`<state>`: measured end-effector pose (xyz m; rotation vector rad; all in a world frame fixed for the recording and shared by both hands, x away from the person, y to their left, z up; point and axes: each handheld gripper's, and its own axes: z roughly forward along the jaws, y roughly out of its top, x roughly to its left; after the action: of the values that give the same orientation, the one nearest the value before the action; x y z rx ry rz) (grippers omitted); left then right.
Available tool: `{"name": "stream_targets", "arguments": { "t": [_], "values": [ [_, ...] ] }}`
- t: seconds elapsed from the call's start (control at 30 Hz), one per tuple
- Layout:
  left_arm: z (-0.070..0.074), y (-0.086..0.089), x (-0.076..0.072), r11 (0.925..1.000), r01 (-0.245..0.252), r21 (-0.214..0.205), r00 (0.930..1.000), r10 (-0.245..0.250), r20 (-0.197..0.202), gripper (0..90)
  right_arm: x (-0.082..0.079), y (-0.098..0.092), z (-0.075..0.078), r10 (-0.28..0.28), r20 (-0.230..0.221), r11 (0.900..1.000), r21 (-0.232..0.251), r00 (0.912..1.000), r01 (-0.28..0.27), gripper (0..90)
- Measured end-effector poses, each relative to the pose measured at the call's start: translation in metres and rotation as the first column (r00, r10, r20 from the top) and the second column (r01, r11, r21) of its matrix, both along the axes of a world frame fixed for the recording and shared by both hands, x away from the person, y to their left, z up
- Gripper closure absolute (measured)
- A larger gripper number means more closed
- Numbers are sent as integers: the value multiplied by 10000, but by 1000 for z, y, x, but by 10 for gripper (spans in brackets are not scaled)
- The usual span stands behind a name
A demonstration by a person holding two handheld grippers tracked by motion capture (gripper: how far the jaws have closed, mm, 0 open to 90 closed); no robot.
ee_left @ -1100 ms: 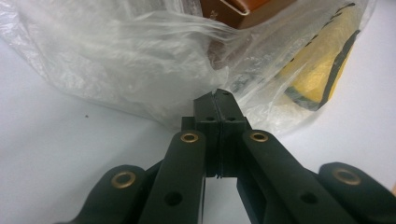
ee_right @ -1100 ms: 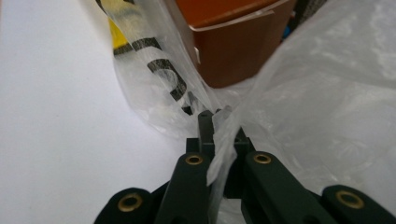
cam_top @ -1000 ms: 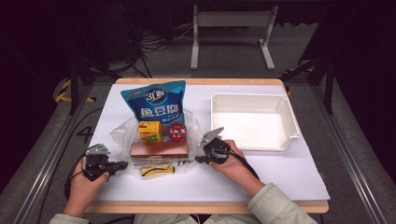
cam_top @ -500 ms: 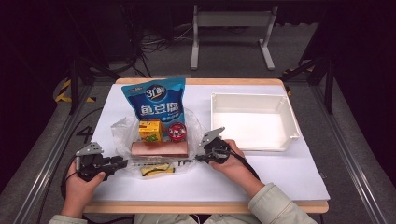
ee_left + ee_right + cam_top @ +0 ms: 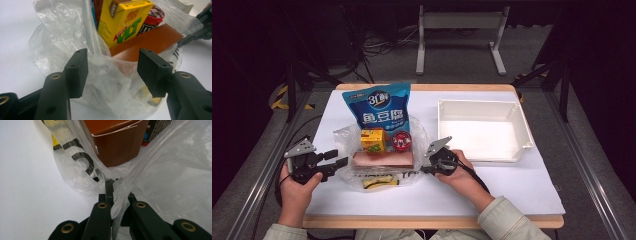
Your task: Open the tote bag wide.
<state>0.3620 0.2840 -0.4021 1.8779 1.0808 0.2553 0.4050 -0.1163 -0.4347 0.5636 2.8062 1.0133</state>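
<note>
Low and left in the high view, the left hand-held gripper [image 5: 341,161] has just been opening its jaws; they now stand apart with nothing pinched, just short of the left edge of the clear plastic bag [image 5: 343,150]. In the left gripper view the crumpled film [image 5: 100,75] shows in the gap beyond the pads [image 5: 77,72], untouched. A second ago this gripper sat lower in the high view, a little farther from the bag.

Right of centre, the right hand-held gripper [image 5: 426,170] is clenched on the bag's right edge, a fold of film [image 5: 117,192] pressed between its jaws.

The bag lies at mid-table [image 5: 492,195], holding a brown box [image 5: 383,159], a yellow carton [image 5: 372,140], a red-lidded tub [image 5: 401,141] and, behind, a blue snack packet [image 5: 377,107]. The white tray [image 5: 522,125] waits to the right.

Judging by this, the left side is released, probably for a fresh grasp.
</note>
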Motion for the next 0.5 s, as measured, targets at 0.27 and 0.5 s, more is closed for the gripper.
{"name": "stream_targets", "arguments": {
  "t": [0.27,0.5],
  "values": [
    [-15,-6,6,9989,465,-61,9909,-469,-1258,748,0,-1,0,7,-40,10000,56,10000,-7,881],
    [-23,-7,2,9960,739,509,9864,-655,-1510,900,-1,-1,1,26,-14,10000,64,10000,-26,875]
  ]
}}
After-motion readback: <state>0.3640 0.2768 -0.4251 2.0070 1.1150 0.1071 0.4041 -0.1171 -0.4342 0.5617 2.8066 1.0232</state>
